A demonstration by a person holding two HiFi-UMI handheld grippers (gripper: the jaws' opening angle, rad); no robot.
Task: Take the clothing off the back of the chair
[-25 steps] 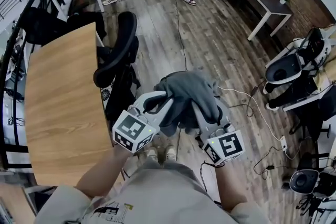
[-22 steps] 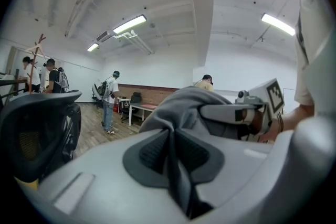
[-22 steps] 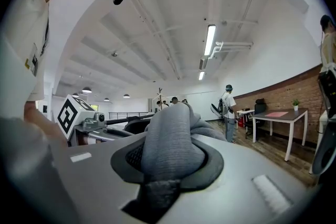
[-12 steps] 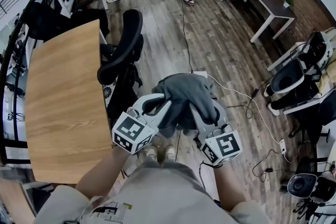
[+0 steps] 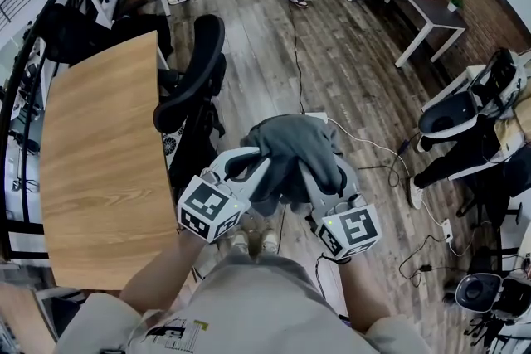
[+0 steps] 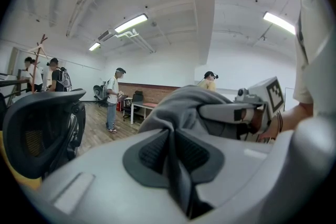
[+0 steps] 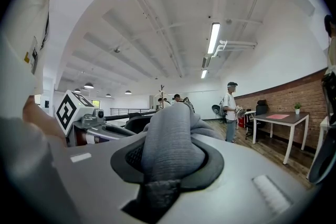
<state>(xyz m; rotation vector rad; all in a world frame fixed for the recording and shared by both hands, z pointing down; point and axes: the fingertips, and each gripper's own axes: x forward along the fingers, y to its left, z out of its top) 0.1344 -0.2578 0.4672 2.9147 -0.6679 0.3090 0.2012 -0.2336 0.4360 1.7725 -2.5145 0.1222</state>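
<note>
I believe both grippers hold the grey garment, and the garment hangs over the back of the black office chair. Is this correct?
No. The left gripper and right gripper do hold the grey garment, but the head view shows it bunched between them, apart from the black office chair, not over its back.

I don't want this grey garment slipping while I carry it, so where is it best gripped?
Grip gathered cloth at its two ends, one gripper from each side, as now. The grey garment is a soft bunched heap with no stiff edge. The left gripper has its jaws shut on a thin fold, the right gripper on a thicker roll; the thicker roll probably holds surer.
</note>
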